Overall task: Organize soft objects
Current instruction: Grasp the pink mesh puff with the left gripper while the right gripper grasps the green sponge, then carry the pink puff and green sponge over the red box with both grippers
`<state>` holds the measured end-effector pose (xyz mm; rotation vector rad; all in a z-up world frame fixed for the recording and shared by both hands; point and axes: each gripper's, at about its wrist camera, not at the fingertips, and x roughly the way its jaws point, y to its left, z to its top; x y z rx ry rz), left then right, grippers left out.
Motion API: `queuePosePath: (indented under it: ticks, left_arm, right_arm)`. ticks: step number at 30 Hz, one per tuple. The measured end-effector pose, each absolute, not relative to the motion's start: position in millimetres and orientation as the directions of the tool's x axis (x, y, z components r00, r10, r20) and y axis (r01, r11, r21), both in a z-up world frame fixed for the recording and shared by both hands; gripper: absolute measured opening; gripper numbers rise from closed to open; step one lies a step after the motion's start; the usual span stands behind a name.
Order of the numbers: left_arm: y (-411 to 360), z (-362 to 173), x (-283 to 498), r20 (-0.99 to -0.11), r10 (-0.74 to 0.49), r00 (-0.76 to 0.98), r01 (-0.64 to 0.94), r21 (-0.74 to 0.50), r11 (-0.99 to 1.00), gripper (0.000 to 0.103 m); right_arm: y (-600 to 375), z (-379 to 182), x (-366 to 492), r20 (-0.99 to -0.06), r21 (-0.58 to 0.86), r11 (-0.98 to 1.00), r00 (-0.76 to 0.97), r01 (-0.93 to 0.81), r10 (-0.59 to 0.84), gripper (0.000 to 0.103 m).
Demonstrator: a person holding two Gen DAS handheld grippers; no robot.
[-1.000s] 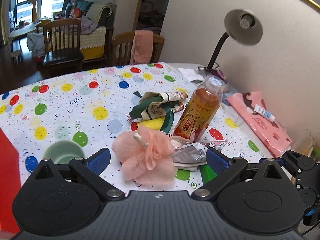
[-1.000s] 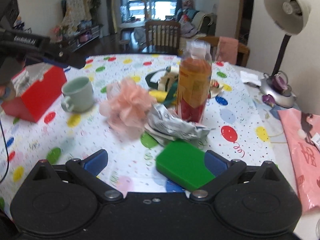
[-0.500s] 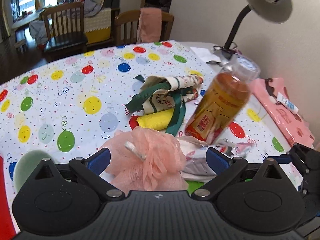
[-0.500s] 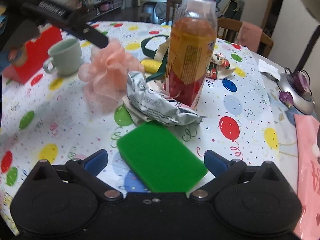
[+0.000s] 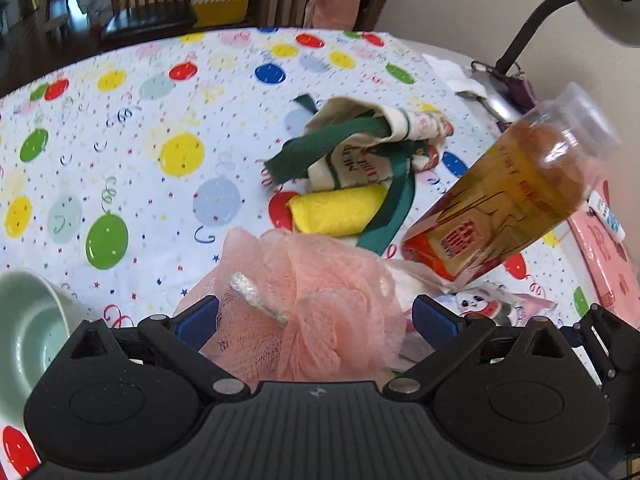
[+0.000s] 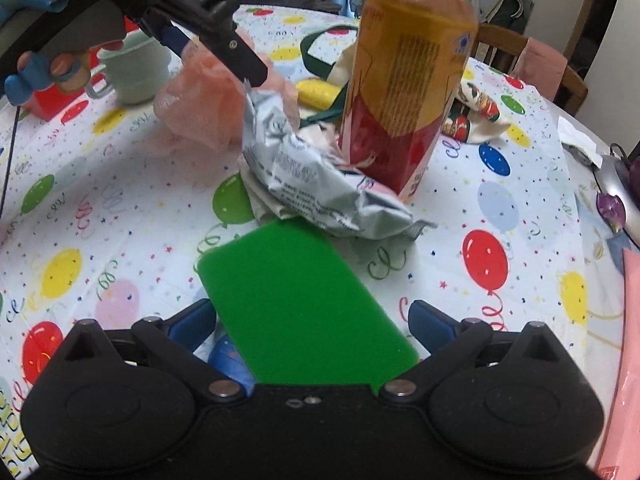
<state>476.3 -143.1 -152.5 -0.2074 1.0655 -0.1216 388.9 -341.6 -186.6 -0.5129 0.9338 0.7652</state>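
A pink mesh bath pouf lies on the balloon-print tablecloth. My left gripper is open, and the pouf fills the gap between its blue pads. In the right wrist view a flat green sponge lies on the cloth. My right gripper is open with the sponge's near end between its pads. One of the left gripper's fingers shows there over the pouf. A yellow rolled cloth and a cream tote bag with green straps lie behind the pouf.
A bottle of amber tea stands by a crumpled silver wrapper, just beyond the sponge. A pale green mug and a red box are at the left. A desk lamp and a pink bag are at the right.
Both grippers moved forward and lower. The pouf now sits between the left pads and the sponge between the right pads. Both stayed open.
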Motion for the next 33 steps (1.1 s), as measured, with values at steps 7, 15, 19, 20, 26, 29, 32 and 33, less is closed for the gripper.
queuePosePath:
  ticks: [7, 15, 19, 20, 26, 29, 32, 33]
  left_arm:
    - [-140, -166, 481, -0.874, -0.178, 0.453, -0.023, -0.211, 0.977, 0.101]
    - [-146, -163, 473, -0.870, -0.138, 0.473, 0.013, -0.149, 0.989, 0.090]
    - [-146, -162, 467, -0.866, -0.136, 0.482, 0.011, -0.149, 0.989, 0.071]
    - [-146, -162, 466, -0.865, -0.137, 0.482, 0.014, -0.148, 0.989, 0.069]
    - [-152, -156, 456, -0.853, -0.106, 0.511, 0.031, -0.105, 0.994, 0.049]
    - [-153, -153, 453, -0.848, -0.103, 0.521, 0.045, -0.093, 0.995, 0.042]
    - [-153, -149, 447, -0.841, -0.101, 0.531, 0.051, -0.088, 0.995, 0.037]
    - [-152, -148, 445, -0.839, -0.099, 0.535, 0.050, -0.085, 0.995, 0.037]
  right_arm:
    - [-340, -191, 381, -0.862, -0.095, 0.610, 0.371, -0.787, 0.345, 0.096]
    - [-347, -182, 366, -0.853, -0.048, 0.643, 0.366, -0.765, 0.371, 0.077]
    - [-349, -177, 356, -0.840, -0.015, 0.683, 0.379, -0.731, 0.387, 0.073]
    - [-349, -176, 354, -0.837, -0.005, 0.698, 0.385, -0.716, 0.389, 0.073]
    - [-350, -171, 343, -0.820, 0.073, 0.780, 0.408, -0.621, 0.401, 0.070]
    - [-348, -169, 336, -0.817, 0.083, 0.807, 0.424, -0.584, 0.392, 0.069]
    - [-350, -166, 329, -0.808, 0.128, 0.834, 0.432, -0.536, 0.402, 0.069]
    - [-350, -166, 327, -0.805, 0.144, 0.842, 0.433, -0.520, 0.405, 0.069]
